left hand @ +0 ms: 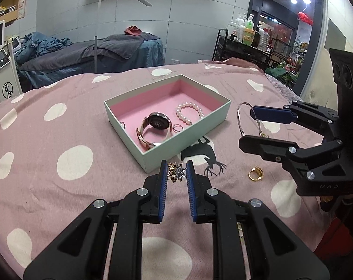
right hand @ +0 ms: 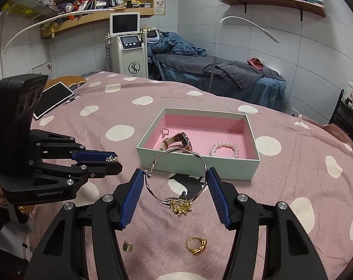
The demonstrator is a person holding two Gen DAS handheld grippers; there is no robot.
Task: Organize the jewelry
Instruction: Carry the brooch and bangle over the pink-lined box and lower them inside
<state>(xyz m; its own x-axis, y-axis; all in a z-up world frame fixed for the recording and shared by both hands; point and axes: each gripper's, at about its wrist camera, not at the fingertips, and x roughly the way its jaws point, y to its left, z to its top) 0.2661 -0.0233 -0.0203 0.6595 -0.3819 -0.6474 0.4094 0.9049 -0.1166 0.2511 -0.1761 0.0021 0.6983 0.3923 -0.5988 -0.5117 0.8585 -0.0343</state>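
Observation:
A pale green box [left hand: 188, 137] with pink lining [right hand: 199, 165] sits on the spotted pink blanket. It holds a watch [left hand: 156, 126], a pearl bracelet [left hand: 190, 113] and a small ring [right hand: 165, 131]. My left gripper [left hand: 175, 171] is shut on a flower brooch [left hand: 175, 173] just in front of the box; the brooch also shows in the right wrist view [right hand: 112, 158]. My right gripper [right hand: 176, 177] is shut on a silver bangle [right hand: 178, 175], held above the blanket right of the box [left hand: 248, 119]. A gold flower piece [right hand: 181, 207] lies under the bangle.
A gold ring [right hand: 197, 246] and a small dark ring [right hand: 127, 246] lie on the blanket near me; the gold ring also shows in the left wrist view [left hand: 255, 173]. A tablet [right hand: 51, 99] lies at the far left. A massage bed [right hand: 218, 74] stands beyond.

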